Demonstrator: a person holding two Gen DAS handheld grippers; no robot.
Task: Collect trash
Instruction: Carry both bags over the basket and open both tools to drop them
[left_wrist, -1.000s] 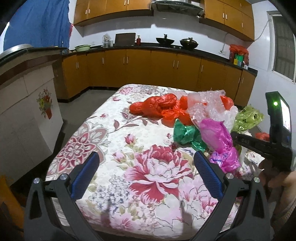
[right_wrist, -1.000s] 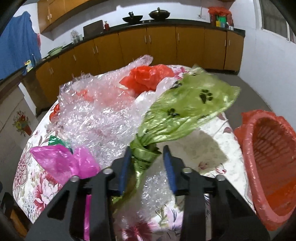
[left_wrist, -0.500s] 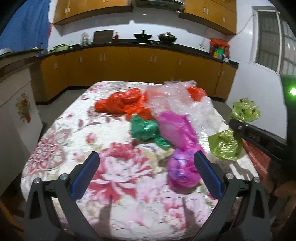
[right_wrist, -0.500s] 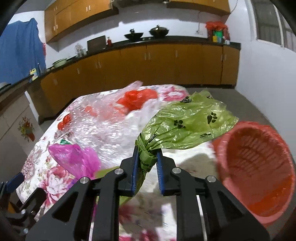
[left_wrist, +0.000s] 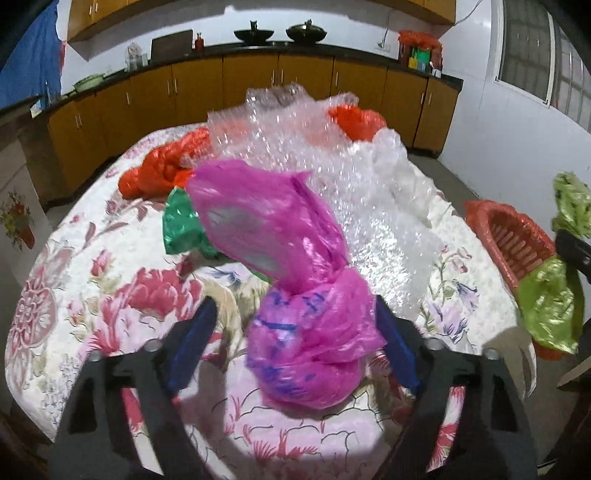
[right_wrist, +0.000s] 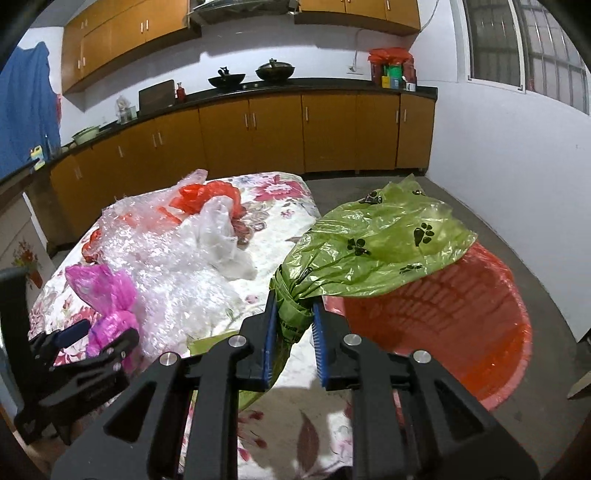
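Observation:
My right gripper (right_wrist: 294, 334) is shut on the knotted neck of a green bag with paw prints (right_wrist: 376, 243). It holds the bag over the near rim of the red basket (right_wrist: 461, 321) beside the table. My left gripper (left_wrist: 295, 347) is open, with its fingers on either side of a knotted pink bag (left_wrist: 306, 332) that lies on the floral tablecloth (left_wrist: 110, 280). The left gripper and pink bag also show in the right wrist view (right_wrist: 107, 295). The green bag (left_wrist: 550, 306) and the basket (left_wrist: 513, 240) show at the right of the left wrist view.
Behind the pink bag lie a green bag (left_wrist: 181, 225), orange-red bags (left_wrist: 166, 170), a large heap of bubble wrap (left_wrist: 332, 166) and a white bag (right_wrist: 221, 236). Wooden cabinets and a dark counter run along the far wall. Concrete floor surrounds the basket.
My left gripper has moved forward and right until its open fingers flank the pink bag. My right gripper closed on the green bag and carried it right, over the basket.

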